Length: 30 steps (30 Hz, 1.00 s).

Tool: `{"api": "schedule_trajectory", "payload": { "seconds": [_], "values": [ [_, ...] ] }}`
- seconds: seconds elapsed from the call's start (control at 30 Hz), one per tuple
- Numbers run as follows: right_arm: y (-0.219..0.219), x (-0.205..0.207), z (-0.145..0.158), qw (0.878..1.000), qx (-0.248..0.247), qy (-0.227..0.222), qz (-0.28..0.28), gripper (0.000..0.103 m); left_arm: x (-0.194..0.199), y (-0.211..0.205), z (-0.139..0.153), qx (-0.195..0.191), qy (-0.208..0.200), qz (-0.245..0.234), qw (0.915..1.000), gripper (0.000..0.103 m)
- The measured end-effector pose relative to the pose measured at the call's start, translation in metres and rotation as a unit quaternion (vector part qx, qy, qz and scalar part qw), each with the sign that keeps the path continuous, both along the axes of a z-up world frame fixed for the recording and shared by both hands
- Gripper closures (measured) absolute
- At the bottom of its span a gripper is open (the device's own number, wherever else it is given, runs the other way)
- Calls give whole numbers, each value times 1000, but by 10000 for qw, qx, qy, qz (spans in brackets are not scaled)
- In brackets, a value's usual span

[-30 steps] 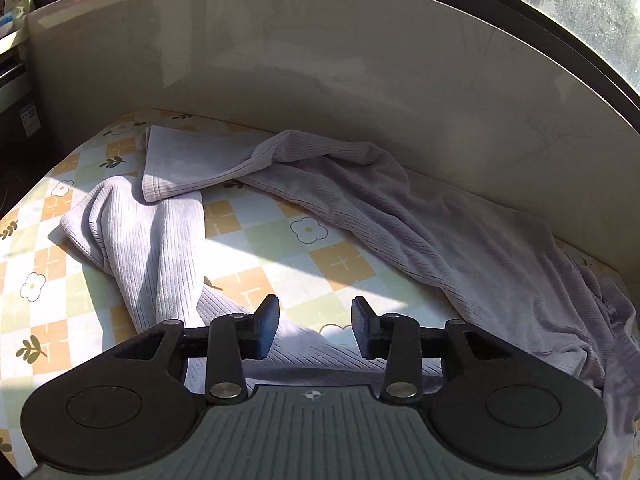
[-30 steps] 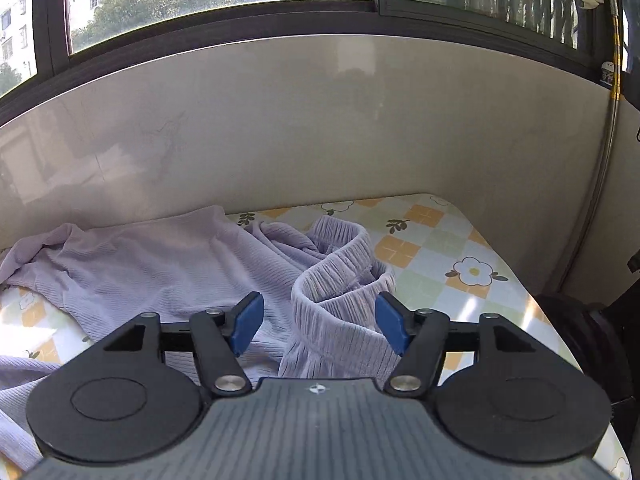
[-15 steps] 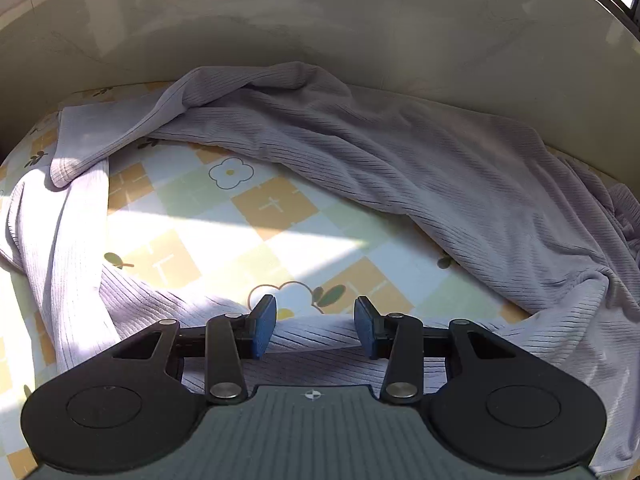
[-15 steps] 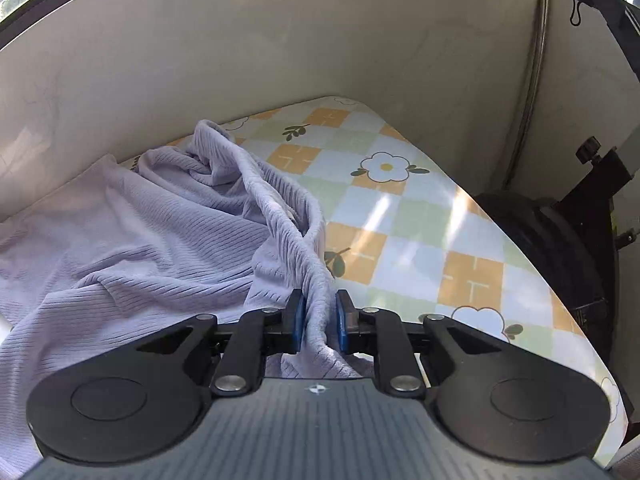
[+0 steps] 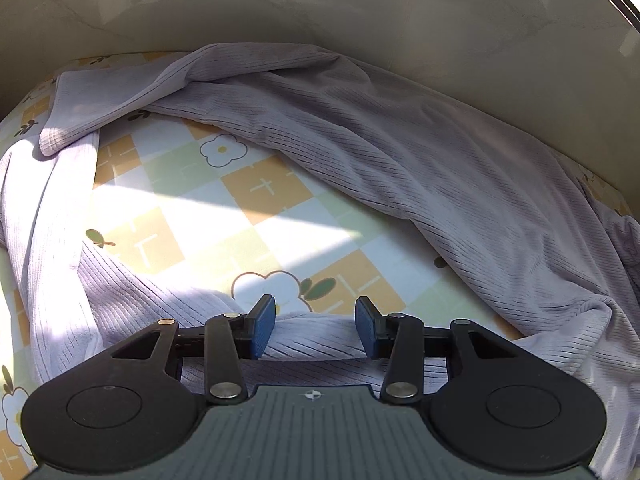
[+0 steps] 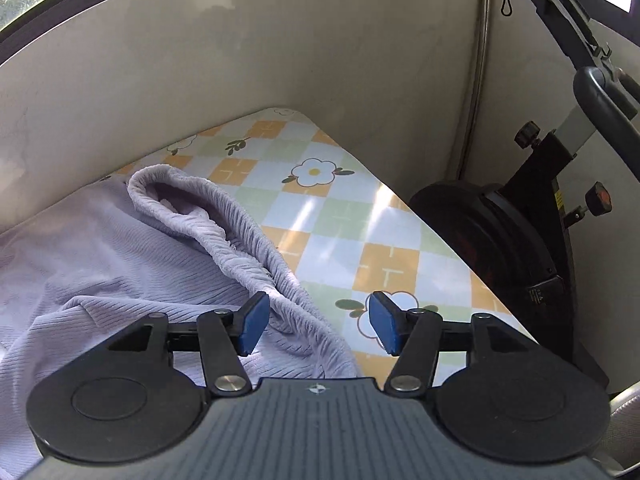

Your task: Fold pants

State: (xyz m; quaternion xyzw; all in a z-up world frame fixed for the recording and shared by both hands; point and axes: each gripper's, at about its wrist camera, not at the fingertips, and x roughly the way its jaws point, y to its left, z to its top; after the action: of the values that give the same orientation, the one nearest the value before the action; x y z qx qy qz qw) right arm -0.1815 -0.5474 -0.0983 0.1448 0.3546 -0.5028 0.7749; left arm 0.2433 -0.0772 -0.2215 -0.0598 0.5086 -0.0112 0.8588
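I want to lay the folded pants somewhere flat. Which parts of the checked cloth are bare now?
Two patches. One lies between the two legs of the lilac pants, around a white flower print. The other lies right of the waistband, up to the table edge by the black machine. Along the wall, fabric crowds.

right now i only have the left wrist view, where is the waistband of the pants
Observer: The gathered waistband is at the right end of the pants. It stands up in a loop off the checked tablecloth.
Operator: is the right one holding it
Observer: No. The right gripper is opening. Waistband cloth sits between its fingers, but they do not press it.
Operator: anything past that side of the cloth
Observer: A black exercise machine stands right beside the tablecloth's edge.
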Motion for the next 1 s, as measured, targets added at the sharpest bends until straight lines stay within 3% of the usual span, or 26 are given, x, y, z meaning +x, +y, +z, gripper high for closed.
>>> {"api": "schedule_trajectory", "payload": {
  "seconds": [0.07,0.17,0.2,0.3,0.4,0.53,0.63,0.8,0.87,1.0],
  "values": [
    [-3,19,3,9991,-195,-55,376,42,1,-2,1,-23,-11,-20,10000,57],
    [-14,62,-1,9942,-276,-100,1037,32,4,-5,2,35,-48,-52,10000,57],
    [-17,79,-7,9907,-353,-22,1314,24,5,-6,2,83,-67,-61,9999,57],
    [-29,128,-30,9764,-472,377,2074,15,9,-8,4,207,-105,-52,9997,57],
    [-51,167,-55,9664,-359,970,2352,15,13,-8,5,281,-89,16,9996,57],
    [-90,190,-77,9596,-214,1586,2316,31,16,-9,5,261,-36,172,9995,57],
    [-122,186,-75,9652,-443,1680,1952,31,17,-16,7,98,-42,213,9997,57],
    [-178,156,-54,9926,-425,1007,536,31,20,-45,13,-113,-106,79,9998,56],
    [-179,149,-48,9956,-349,760,417,31,22,-57,16,-122,-172,47,9998,55],
    [-147,148,-39,9928,-622,720,723,25,22,-71,21,-90,-248,-47,9996,53]
  ]
}}
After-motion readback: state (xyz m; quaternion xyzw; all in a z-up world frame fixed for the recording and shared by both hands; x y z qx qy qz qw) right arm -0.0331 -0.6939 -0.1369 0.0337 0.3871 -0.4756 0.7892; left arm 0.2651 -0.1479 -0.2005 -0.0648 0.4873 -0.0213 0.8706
